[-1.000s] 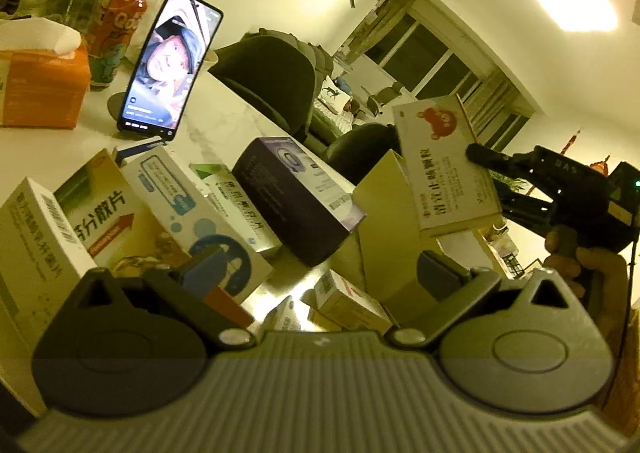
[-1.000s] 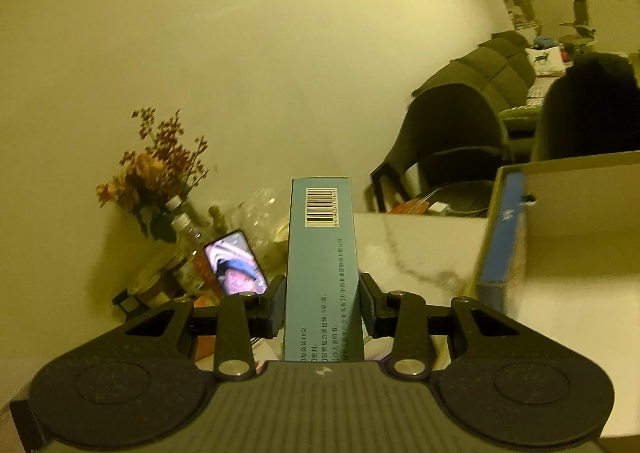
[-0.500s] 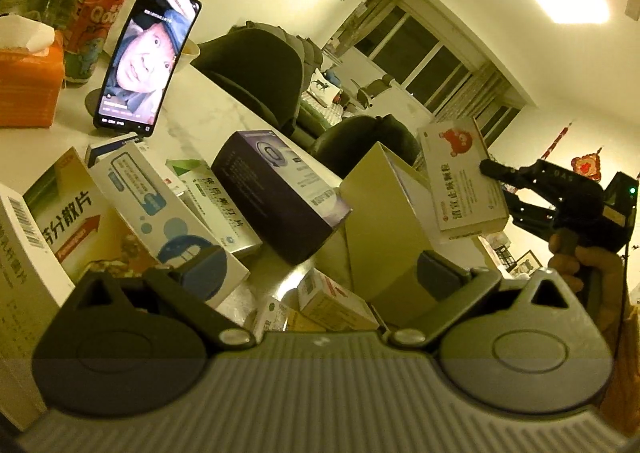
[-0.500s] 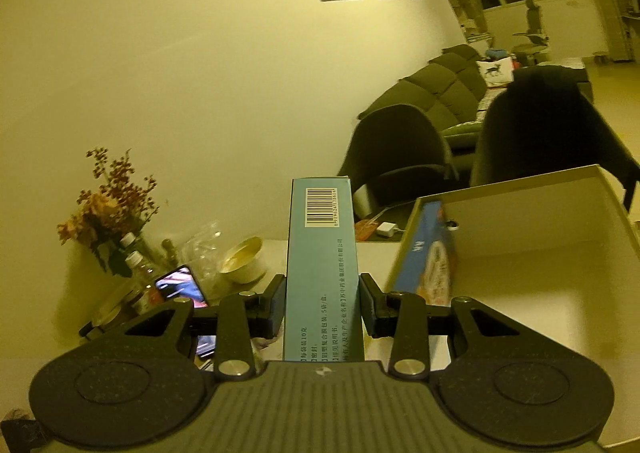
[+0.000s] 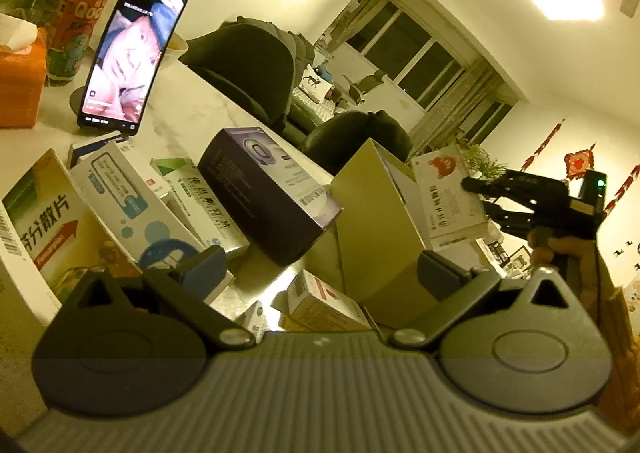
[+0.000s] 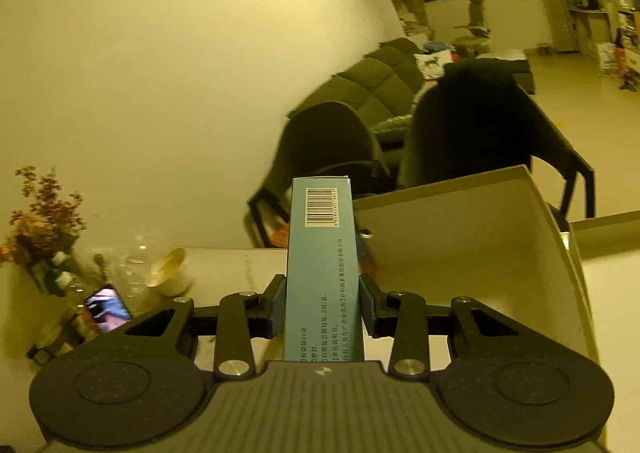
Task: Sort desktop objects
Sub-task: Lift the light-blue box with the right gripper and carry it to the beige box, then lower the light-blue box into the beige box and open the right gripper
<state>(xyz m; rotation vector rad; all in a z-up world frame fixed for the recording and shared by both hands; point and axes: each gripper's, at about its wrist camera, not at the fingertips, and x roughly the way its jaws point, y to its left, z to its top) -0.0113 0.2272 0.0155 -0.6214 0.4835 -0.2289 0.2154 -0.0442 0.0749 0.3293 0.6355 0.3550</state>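
Marble table crowded; left tongs gape, right tongs clamp medicine box.

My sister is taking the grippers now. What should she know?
Right gripper: jaws shut on a medicine box with a bear picture, held up beside the open cardboard box.
Left gripper: jaws open, holding nothing, above the pile.
On the table: a purple box and several medicine boxes, all unsorted.
Done: one box picked up.
Left: probably drop it in the cardboard box, then sort the rest.
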